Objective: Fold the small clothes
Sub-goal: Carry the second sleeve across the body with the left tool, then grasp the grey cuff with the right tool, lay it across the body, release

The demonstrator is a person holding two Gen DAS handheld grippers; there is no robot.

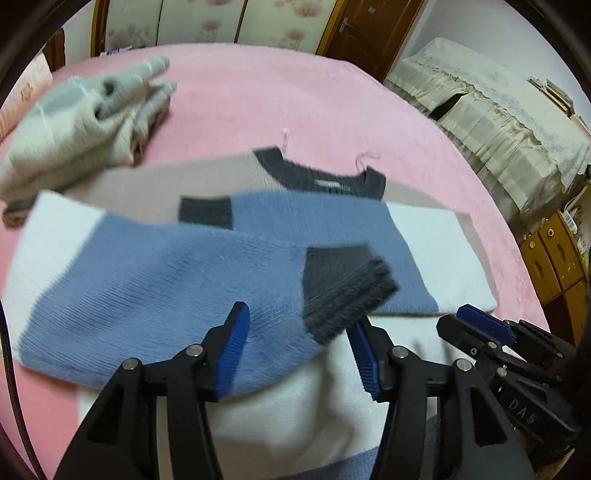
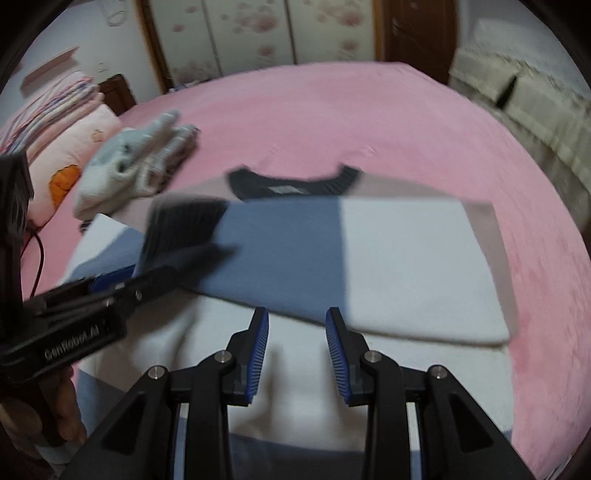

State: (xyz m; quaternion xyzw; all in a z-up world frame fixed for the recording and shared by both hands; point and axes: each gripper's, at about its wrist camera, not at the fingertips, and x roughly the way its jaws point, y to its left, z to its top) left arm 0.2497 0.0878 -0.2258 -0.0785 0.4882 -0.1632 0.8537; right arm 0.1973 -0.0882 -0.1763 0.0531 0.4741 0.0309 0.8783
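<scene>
Definitely someone's bedroom: big bed with a fuzzy pink blanket point(image 1: 295, 99), floral-panelled sliding wardrobe doors point(image 2: 251, 33) up at 12 o'clock, brown wooden door point(image 1: 365, 29), stacked pink pillows point(image 2: 70, 136) at 9 o'clock.

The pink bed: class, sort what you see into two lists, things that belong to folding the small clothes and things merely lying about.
Belongs to the job:
- colour-block sweater, both sleeves folded across its body
- left gripper, open over a sleeve
- right gripper, open above the sweater
- pile of grey knitwear

Just lying about:
- cartoon pillow
- folded striped bedding
- covered sofa
</scene>
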